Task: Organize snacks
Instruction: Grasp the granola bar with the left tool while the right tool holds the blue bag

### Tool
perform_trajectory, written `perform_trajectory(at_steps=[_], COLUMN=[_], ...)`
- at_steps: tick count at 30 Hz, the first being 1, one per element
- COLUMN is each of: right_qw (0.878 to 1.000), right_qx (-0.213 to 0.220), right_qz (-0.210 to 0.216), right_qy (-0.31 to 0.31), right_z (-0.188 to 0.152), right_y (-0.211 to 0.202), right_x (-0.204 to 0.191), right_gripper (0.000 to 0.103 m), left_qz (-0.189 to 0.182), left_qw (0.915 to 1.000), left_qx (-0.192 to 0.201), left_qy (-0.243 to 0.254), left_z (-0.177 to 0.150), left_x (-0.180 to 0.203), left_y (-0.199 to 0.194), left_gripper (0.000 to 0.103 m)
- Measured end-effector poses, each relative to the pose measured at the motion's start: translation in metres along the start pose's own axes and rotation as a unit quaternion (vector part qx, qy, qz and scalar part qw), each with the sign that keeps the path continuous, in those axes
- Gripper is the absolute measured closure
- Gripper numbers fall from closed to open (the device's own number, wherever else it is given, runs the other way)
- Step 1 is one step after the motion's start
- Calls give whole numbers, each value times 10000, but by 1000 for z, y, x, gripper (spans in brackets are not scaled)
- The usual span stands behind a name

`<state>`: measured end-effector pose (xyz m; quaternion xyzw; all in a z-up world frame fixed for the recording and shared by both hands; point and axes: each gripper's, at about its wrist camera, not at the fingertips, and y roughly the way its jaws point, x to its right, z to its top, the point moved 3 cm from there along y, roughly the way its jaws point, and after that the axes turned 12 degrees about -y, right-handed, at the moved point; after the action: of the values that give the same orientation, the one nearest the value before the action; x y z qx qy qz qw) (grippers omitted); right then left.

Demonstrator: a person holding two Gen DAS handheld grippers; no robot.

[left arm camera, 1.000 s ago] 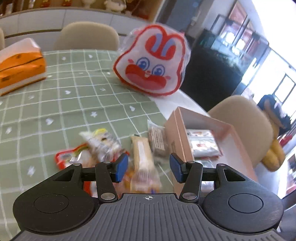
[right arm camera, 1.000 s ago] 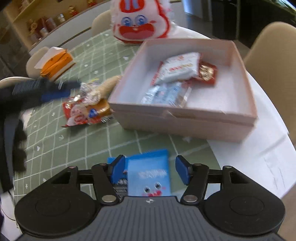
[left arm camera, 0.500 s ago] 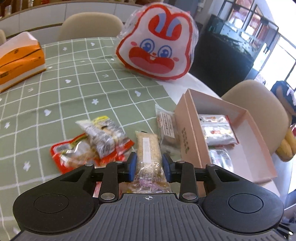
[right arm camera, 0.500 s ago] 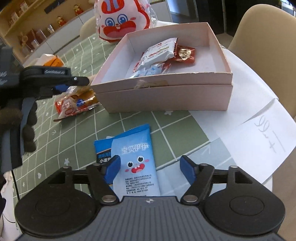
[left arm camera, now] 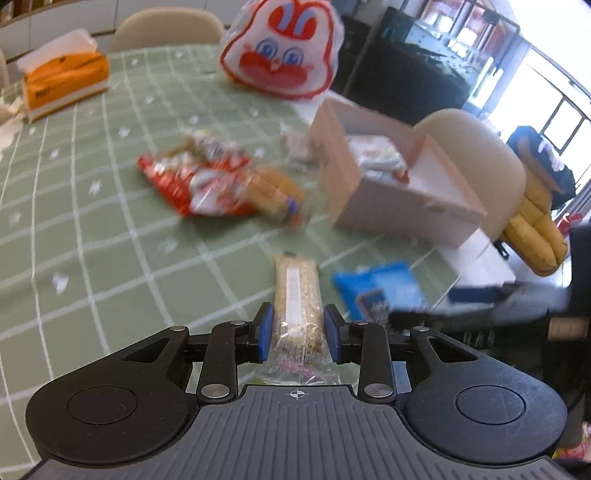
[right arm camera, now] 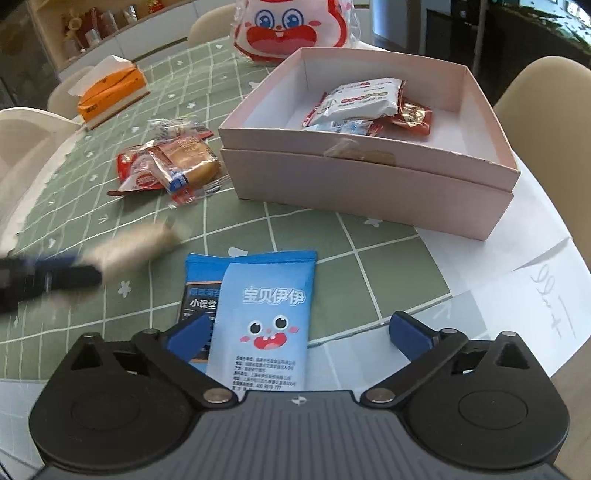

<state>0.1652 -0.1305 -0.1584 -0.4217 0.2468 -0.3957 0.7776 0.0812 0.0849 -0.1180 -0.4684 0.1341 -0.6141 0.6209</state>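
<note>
Grain bar (left arm camera: 297, 295), clear wrapper: clamped between the blue fingers (left arm camera: 265, 332) of the left gripper (left arm camera: 297, 334), its far end sticking out above the green checked table (left arm camera: 92, 258). In the right wrist view it shows only as a pale blur at the left.

Blue snack packet (right arm camera: 262, 325), cartoon face, with a darker blue packet (right arm camera: 199, 291) tucked under its left side: flat on the table, at the near edge. The right gripper (right arm camera: 295, 338) hangs over them with its fingers (right arm camera: 188, 336) spread wide, gripping nothing; the light packet lies between them, nearer the left finger.

Pink box (right arm camera: 369, 184), open top: far right of the table, partly on white paper sheets (right arm camera: 517, 295). Inside lie a white packet (right arm camera: 360, 99), a red one (right arm camera: 415, 116) to its right, and a pale blue one (right arm camera: 340, 127) nearer.

Loose snack pile (right arm camera: 166, 166), red and clear wrappers, one with a brown cake: on the table just left of the box.

Rabbit-face bag (right arm camera: 291, 29), red and white: far side, behind the box.

Orange tissue box (right arm camera: 110, 92): far left of the table.

Beige chairs (left arm camera: 476, 162): around the table.
</note>
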Motion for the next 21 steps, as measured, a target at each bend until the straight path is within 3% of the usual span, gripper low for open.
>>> perform_trajectory(at_steps=[6, 21], right_qw=[9998, 9991], right_qx=[-36, 85], right_qz=[-123, -283], right_qy=[126, 289], right_z=[2, -4], right_y=[1, -2], right_x=[-3, -5], right_gripper=[0, 0], left_qz=[176, -181], left_qw=[9996, 9988], left_qx=[-219, -211], left_qy=[-71, 409], left_z=[-11, -18], left_x=[-20, -7], left_y=[7, 14], left_gripper=[69, 65])
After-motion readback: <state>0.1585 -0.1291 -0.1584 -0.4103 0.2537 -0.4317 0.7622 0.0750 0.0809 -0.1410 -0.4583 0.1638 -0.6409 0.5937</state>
